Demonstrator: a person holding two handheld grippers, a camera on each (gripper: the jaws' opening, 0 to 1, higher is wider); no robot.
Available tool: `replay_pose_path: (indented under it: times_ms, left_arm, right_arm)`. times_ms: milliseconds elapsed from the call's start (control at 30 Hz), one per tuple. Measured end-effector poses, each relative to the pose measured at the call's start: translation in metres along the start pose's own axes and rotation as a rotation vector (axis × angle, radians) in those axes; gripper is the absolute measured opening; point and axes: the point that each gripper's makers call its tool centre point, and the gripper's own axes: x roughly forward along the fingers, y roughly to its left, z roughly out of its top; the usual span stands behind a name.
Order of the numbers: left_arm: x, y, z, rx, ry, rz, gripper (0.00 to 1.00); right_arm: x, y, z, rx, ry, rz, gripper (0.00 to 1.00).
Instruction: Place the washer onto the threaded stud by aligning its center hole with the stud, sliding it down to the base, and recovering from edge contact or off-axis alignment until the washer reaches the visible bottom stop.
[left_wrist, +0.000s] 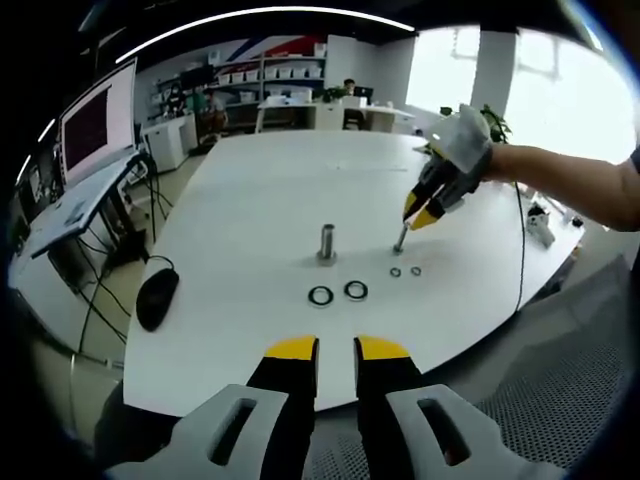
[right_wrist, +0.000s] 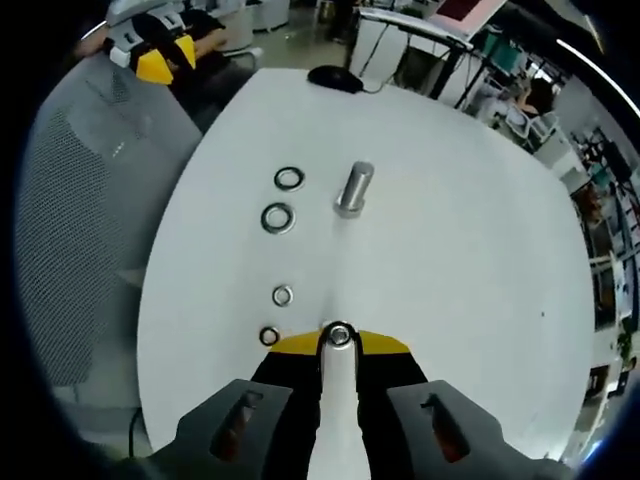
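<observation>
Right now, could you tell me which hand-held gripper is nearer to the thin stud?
Right. The right hand-held gripper sits right at the thin stud, jaws astride it. The left hand-held gripper hangs back at the table edge.

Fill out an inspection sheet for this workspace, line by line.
Surface: white table, bare between the parts.
Job's things: large stud upright; small stud beside it; two large washers and two small washers flat on the table.
Clutter: black mouse at the table's edge.
Grippers: right gripper over the small stud, its jaws on either side of it; left gripper back at the table's edge, nothing between its jaws.
Cables: mouse cable; more under the monitor desk.
Surroundings: monitor, shelves, mesh chair.
</observation>
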Motion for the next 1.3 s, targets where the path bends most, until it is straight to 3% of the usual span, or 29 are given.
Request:
replay_pose_path:
  times_ms: [1300]
  left_arm:
    - [0.001,0.001,-0.001,-0.010,0.010,0.006,0.11]
  right_arm:
    - [0.045,0.005,-0.018,0.014,0.058,0.096,0.12]
